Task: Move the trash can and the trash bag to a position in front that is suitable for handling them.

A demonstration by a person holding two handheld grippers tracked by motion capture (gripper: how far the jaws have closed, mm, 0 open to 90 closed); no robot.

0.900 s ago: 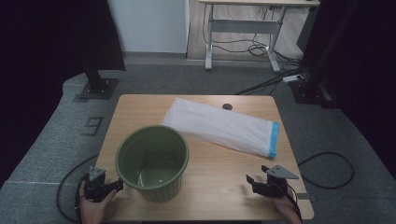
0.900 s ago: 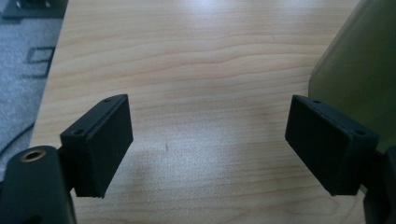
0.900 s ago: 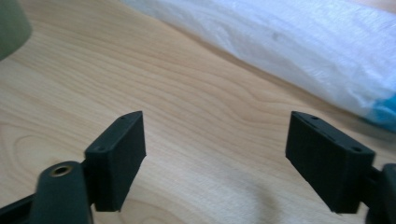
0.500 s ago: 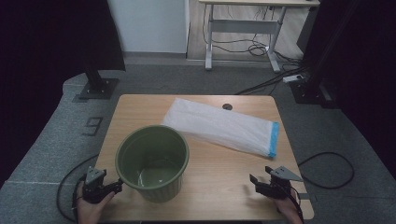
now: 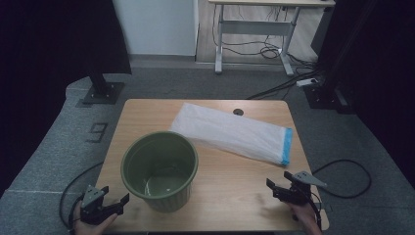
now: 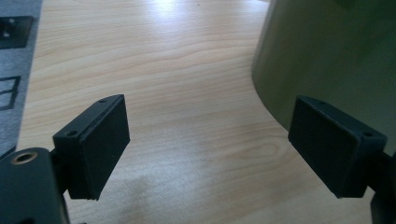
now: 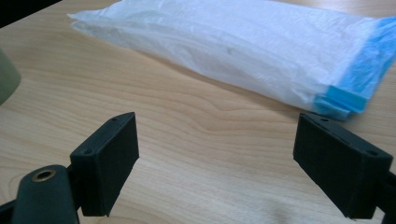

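Two open grippers at the near table corners, a bin and a bag between them.

The left gripper point(image 5: 110, 205) sits at the table's point(image 5: 235, 186) near-left edge, fingers spread and empty, just beside the upright green bin point(image 5: 159, 169). The right gripper point(image 5: 275, 188) sits near the near-right corner, fingers apart, bare wood ahead. The flat white bag point(image 5: 232, 133) lies past it, long axis slanting far-left to right, blue end point(image 5: 287, 147) toward the right edge.
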